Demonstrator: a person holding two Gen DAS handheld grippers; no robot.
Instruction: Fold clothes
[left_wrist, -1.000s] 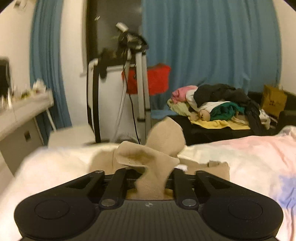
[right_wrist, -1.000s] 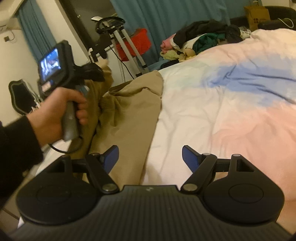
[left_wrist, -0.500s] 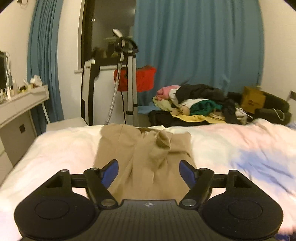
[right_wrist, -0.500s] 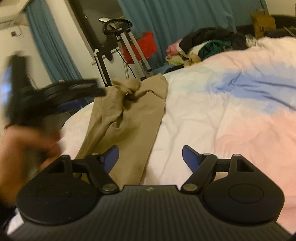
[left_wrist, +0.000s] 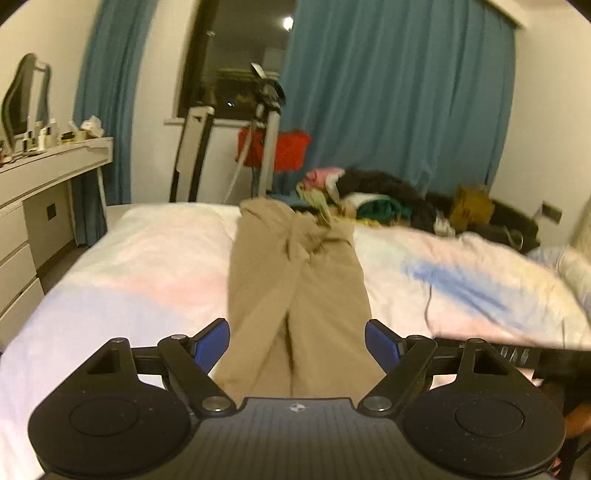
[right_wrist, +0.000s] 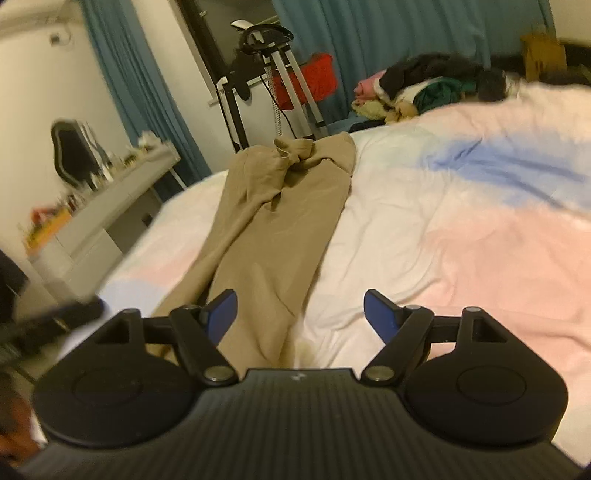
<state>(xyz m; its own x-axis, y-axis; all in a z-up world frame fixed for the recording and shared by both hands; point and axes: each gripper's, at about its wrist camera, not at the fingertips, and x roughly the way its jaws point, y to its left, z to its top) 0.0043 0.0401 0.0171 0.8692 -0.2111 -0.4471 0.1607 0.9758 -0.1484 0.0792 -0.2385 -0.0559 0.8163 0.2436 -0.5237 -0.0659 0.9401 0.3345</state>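
Tan trousers lie lengthwise on the bed, legs toward me, with a bunched waist at the far end. My left gripper is open and empty, held above the near leg ends. My right gripper is open and empty, over the near part of the trousers, which lie left of centre in its view. Part of the right gripper shows at the right edge of the left wrist view.
A heap of unfolded clothes sits beyond the bed's far end. A stand with red cloth is by the window. A white desk stands left. The pastel bedcover spreads to the right.
My left gripper let go of the trousers, opened and pulled back toward the leg ends. The trousers now lie flat on the bed. The right gripper stayed open.
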